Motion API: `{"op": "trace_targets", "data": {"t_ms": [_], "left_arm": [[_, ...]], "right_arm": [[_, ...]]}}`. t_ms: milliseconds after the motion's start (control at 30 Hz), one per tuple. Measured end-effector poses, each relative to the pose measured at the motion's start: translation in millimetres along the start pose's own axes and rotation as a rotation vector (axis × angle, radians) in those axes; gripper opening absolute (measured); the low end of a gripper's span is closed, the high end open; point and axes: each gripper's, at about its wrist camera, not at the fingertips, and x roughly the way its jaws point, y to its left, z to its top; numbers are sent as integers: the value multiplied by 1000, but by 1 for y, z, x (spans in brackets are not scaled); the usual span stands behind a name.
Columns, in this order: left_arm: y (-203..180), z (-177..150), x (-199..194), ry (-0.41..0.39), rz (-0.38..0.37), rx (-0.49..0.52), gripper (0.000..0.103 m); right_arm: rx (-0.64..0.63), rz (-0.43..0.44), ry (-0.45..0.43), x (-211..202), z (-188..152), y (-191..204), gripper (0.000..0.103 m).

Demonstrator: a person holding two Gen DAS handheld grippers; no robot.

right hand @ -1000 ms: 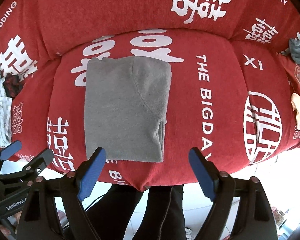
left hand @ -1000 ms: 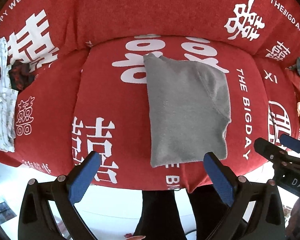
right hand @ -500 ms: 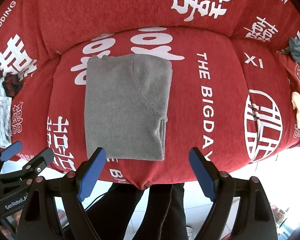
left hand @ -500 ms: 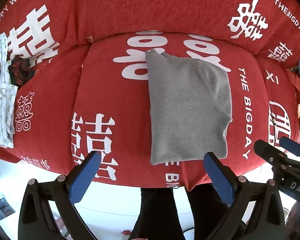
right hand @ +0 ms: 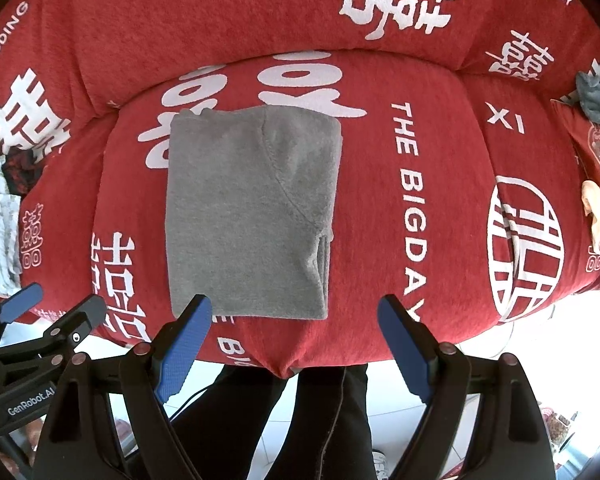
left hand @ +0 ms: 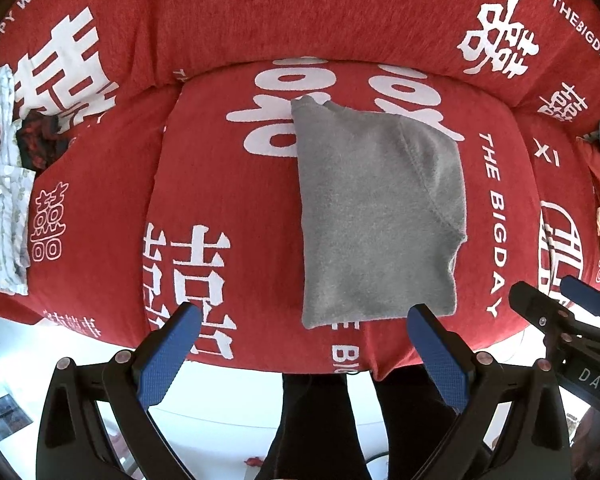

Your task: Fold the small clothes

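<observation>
A gray sweater (right hand: pixel 248 216) is laid folded flat in the middle of the frame, on a red sofa cushion (right hand: pixel 440 240). The left hand-held gripper (left hand: pixel 300 336) and right hand-held gripper (right hand: pixel 294 326) are held wide apart with nothing in them, near its bottom edge, likely so the next fold can be started.

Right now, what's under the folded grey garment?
The grey garment lies on the red cushion, covering part of its white lettering. Its own folded layers show at the right edge; anything else beneath is hidden.

left tool (left hand: pixel 304 316) | edged slightly forward; gray garment (left hand: pixel 380 216) sits lower in view
</observation>
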Motion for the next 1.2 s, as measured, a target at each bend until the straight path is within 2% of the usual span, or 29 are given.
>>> {"op": "trace_targets", "data": {"t_ms": [633,1000,1200], "left_arm": [[2,10,6,17,16,24,103],[1,12,5,-8,59,41,103],[4,13,7,-3,50,37,103]], "right_arm": [[-7,-7,5,2,5,1,87],[-19,-7,11,5,12,4,87],[-30,-6,14,7,15,5,87]]}}
